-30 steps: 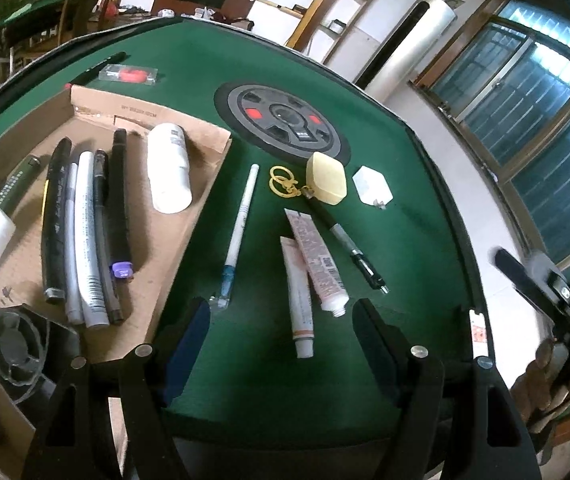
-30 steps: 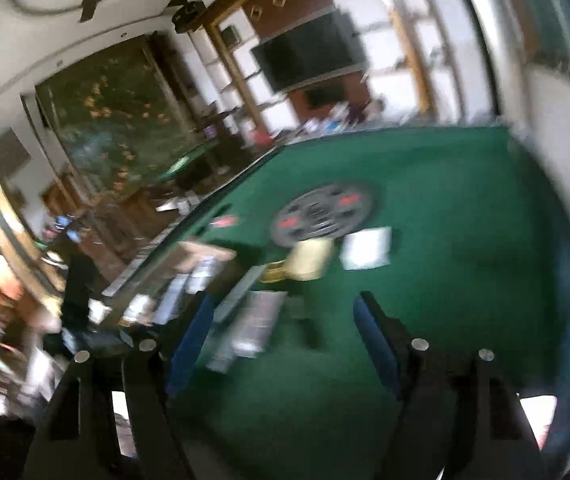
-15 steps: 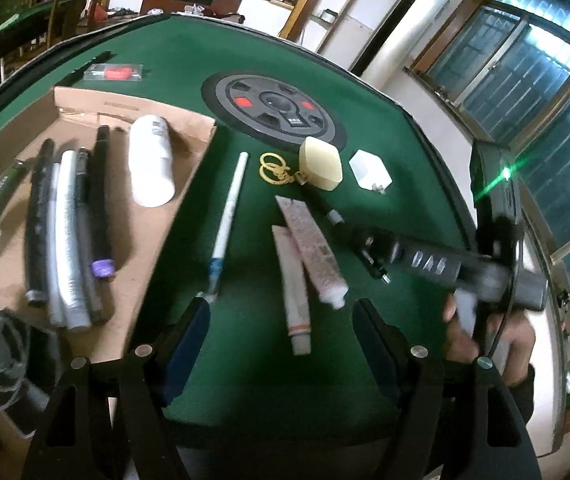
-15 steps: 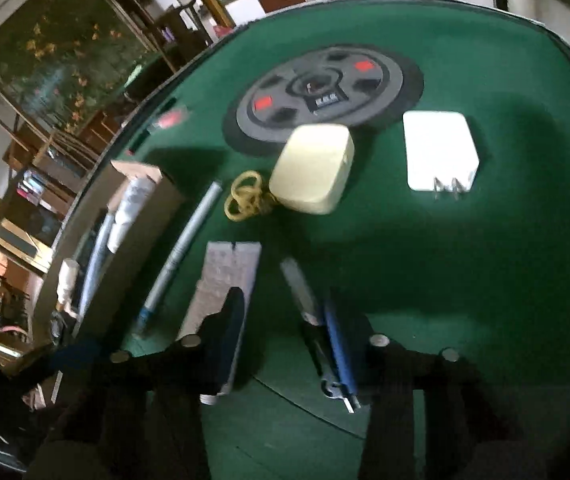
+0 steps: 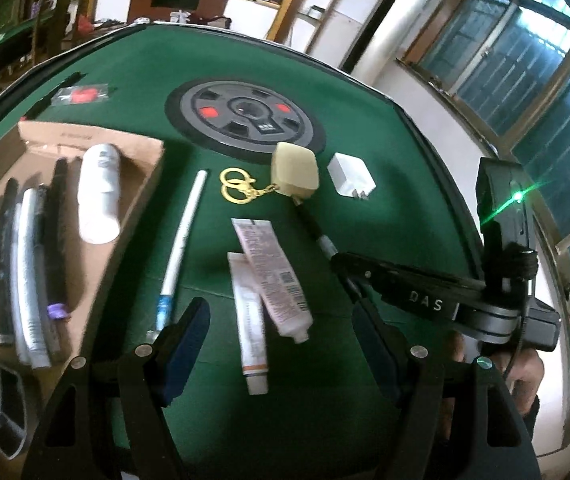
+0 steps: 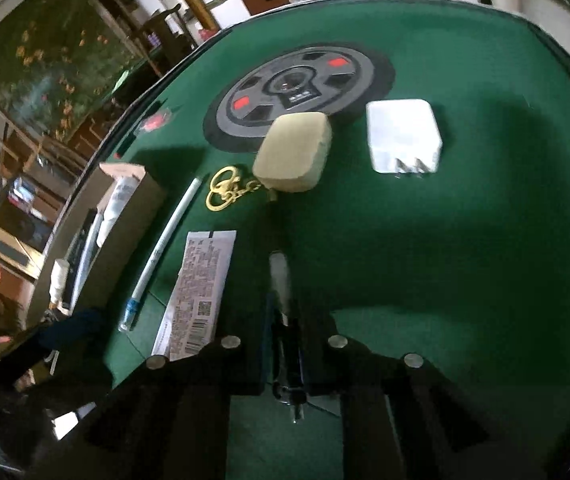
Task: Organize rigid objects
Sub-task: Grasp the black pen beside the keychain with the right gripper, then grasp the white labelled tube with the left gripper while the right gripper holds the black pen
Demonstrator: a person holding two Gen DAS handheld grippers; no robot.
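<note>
A black and silver pen point(image 5: 317, 228) lies on the green table, below a cream case point(image 5: 295, 170). My right gripper point(image 5: 345, 264) has come in from the right and its jaws are closing, with the pen's lower end pinched between them. In the right wrist view the pen point(image 6: 279, 276) runs straight out from between the right gripper's point(image 6: 285, 320) narrow fingers. My left gripper point(image 5: 281, 344) hangs open above two lying tubes point(image 5: 273, 276), touching nothing. A cardboard tray point(image 5: 97, 264) at the left holds several pens point(image 5: 29, 280) and a white bottle point(image 5: 99, 196).
A white pen point(image 5: 183, 236) lies beside the tray. A gold keyring point(image 5: 237, 190) hangs off the cream case, with a white charger point(image 5: 351, 178) to its right. A round grey console point(image 5: 245, 114) is set in the table's middle. A hand point(image 5: 525, 376) grips the right tool near the table edge.
The right gripper dropped from above the table onto the black and silver pen and closed from wide open to narrow around it. The left gripper drifted slightly sideways and stayed open.
</note>
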